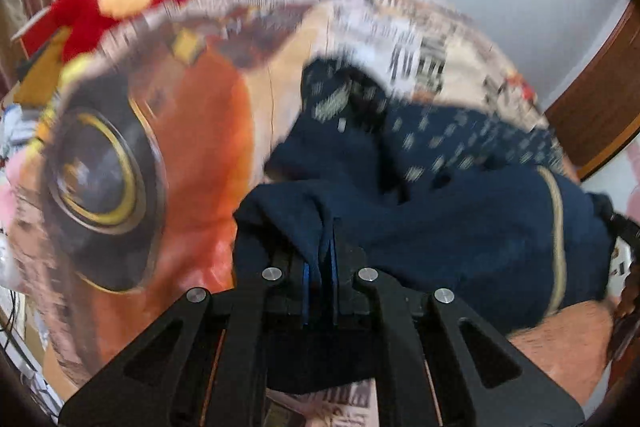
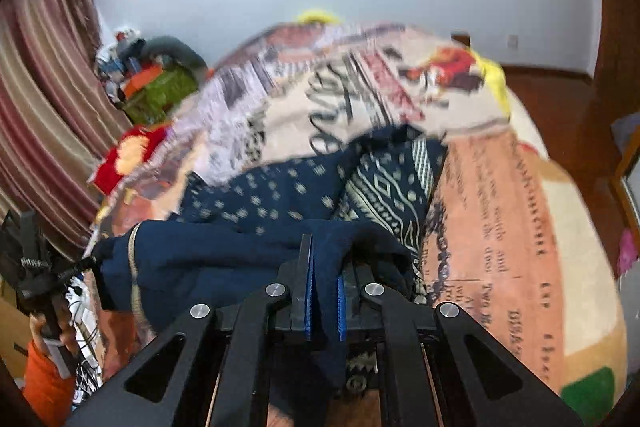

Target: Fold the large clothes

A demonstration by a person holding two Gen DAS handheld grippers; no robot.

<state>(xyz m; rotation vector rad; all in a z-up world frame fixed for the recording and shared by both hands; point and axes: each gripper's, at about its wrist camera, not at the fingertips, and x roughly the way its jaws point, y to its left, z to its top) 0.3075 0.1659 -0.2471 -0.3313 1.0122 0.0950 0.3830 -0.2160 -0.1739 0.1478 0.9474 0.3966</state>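
Over the printed bedspread [image 2: 492,211], left gripper [image 1: 325,259] and right gripper [image 2: 325,291] each pinch the navy garment [image 2: 224,259]; thin bites may slip if tugged.

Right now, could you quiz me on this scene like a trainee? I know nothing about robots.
1. True or false: both tongs, left and right, are clamped on the navy garment.
2. What does the garment lie on? A) bare floor B) printed blanket C) wooden desk
3. Name the colour of the plush toy beside the blanket in the left view.

Key: 1 true. 2 B, the printed blanket. 3 red, the plush toy.
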